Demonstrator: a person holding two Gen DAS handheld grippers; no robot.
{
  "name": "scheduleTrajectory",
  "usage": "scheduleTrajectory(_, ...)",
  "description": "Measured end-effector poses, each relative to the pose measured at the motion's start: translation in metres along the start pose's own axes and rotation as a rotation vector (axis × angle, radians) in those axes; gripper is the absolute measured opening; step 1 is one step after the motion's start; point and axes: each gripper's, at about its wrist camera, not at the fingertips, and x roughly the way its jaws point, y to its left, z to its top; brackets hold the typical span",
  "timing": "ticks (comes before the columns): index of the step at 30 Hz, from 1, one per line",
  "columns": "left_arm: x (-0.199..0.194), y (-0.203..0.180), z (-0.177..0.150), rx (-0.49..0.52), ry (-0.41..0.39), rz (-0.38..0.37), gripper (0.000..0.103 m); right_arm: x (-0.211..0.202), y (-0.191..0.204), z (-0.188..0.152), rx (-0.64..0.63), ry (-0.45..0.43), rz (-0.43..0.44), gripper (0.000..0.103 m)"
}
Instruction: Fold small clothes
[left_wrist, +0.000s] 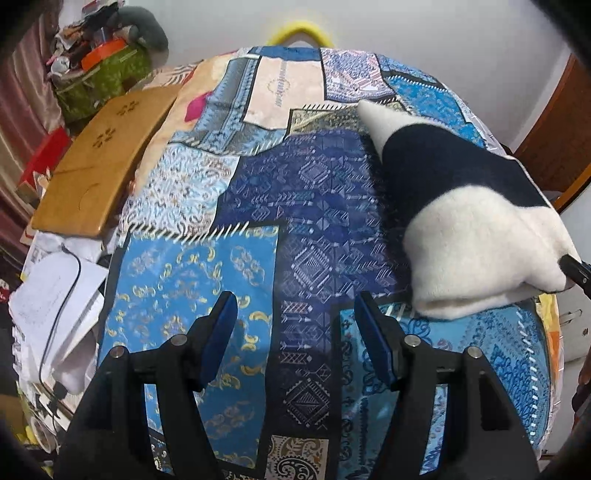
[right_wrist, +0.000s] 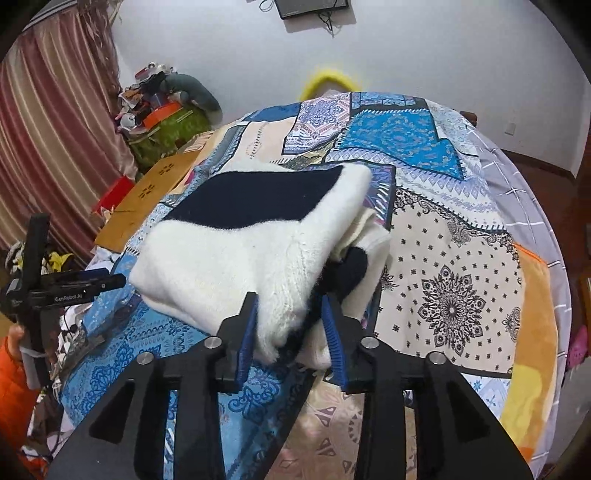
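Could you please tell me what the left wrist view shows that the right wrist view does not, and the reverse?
Only the left wrist view shows the left gripper from behind, open over bare bedspread, and white papers with a black cable beside the bed. Only the right wrist view shows the right gripper with sweater fabric between its pads, a dark device on the wall, and the bedspread's black-and-cream mandala patch. Both show the black-and-white sweater on the bed, the wooden board, the green bag and the yellow hoop.
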Motion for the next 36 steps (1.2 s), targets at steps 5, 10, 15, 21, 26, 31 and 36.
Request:
scheduleTrajectory(5, -0.009, -0.010, 0.018, 0.030, -0.029, -0.042, 0.065, -0.014, -0.002, 0.006, -0.005, -0.025, -0.019, 0.041)
scheduleTrajectory(10, -0.012, -0.021, 0.043, 0.043, -0.050, -0.091, 0.065, -0.026, 0.000, 0.019, -0.036, -0.062, -0.067, 0.061)
scheduleTrajectory(15, -0.007, -0.041, 0.065, 0.111, -0.063, -0.108, 0.071, -0.023, -0.006, 0.035, -0.041, -0.077, -0.107, 0.081)
scheduleTrajectory(21, 0.015, -0.056, 0.083, 0.117, -0.002, -0.167, 0.072, 0.008, -0.028, 0.047, 0.069, 0.006, -0.053, 0.084)
scheduleTrajectory(26, 0.032, -0.055, 0.098, 0.061, 0.025, -0.225, 0.081, 0.038, -0.049, 0.046, 0.203, 0.097, 0.045, 0.084)
scheduleTrajectory(31, 0.051, -0.056, 0.108, 0.014, 0.091, -0.321, 0.084, 0.056, -0.058, 0.041, 0.273, 0.153, 0.126, 0.085)
scheduleTrajectory(36, 0.074, -0.058, 0.111, -0.046, 0.180, -0.427, 0.086, 0.072, -0.065, 0.035, 0.349, 0.203, 0.193, 0.089)
